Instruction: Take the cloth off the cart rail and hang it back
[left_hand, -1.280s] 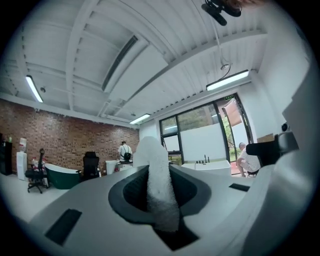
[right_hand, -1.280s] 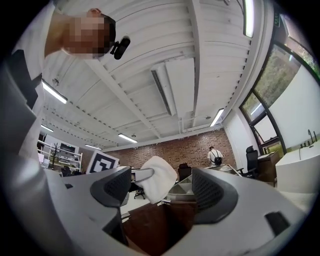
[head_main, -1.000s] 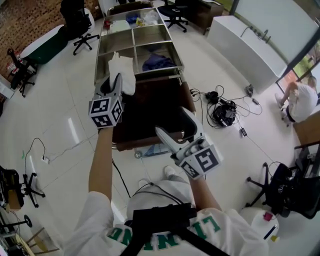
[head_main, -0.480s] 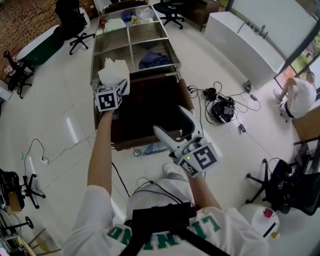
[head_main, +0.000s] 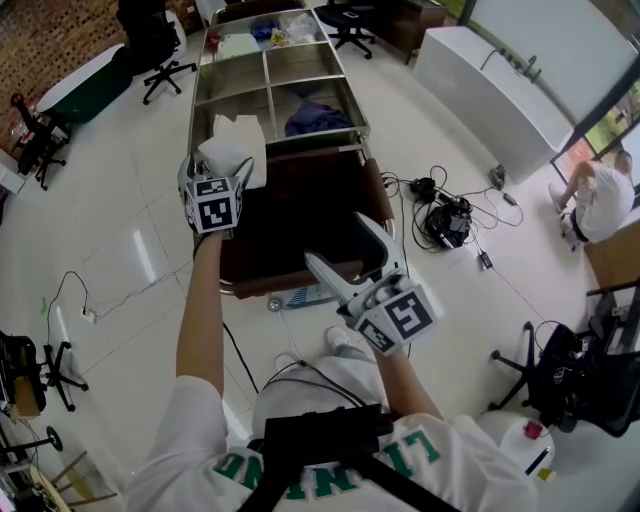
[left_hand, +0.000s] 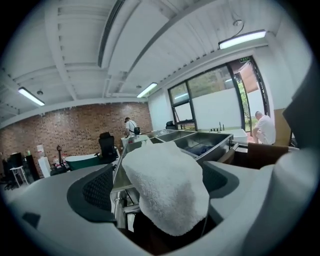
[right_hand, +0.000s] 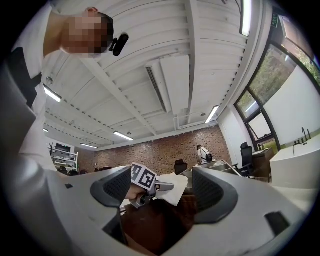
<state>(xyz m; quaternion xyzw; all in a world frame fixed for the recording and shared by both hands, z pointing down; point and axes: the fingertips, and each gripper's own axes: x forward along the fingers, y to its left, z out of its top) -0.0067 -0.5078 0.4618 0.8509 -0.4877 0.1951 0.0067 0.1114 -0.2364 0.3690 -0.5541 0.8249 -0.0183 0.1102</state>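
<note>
A white terry cloth (head_main: 236, 148) hangs folded over the near rail (head_main: 300, 148) of the metal cart (head_main: 268, 72). My left gripper (head_main: 218, 172) is level with it and its jaws have just been opening. In the left gripper view the cloth (left_hand: 167, 190) lies between the spread pads (left_hand: 95, 192) without being pressed, so the left gripper (left_hand: 158, 188) is open. My right gripper (head_main: 352, 258) stands open and empty over the dark brown bin (head_main: 300, 215). The right gripper view (right_hand: 157, 192) looks at the left gripper's marker cube (right_hand: 143, 177) and the cloth (right_hand: 176, 188).
A blue cloth (head_main: 315, 120) lies in one cart compartment. Cables and black gear (head_main: 440, 222) sprawl on the floor to the right. A white tub (head_main: 500, 90) stands at the far right, office chairs (head_main: 150, 45) at the back left, and a person (head_main: 600, 200) crouches at the right edge.
The left gripper came down with the cloth toward the cart rail and its jaws spread apart. The cloth now rests draped on the rail. The right gripper stayed put.
</note>
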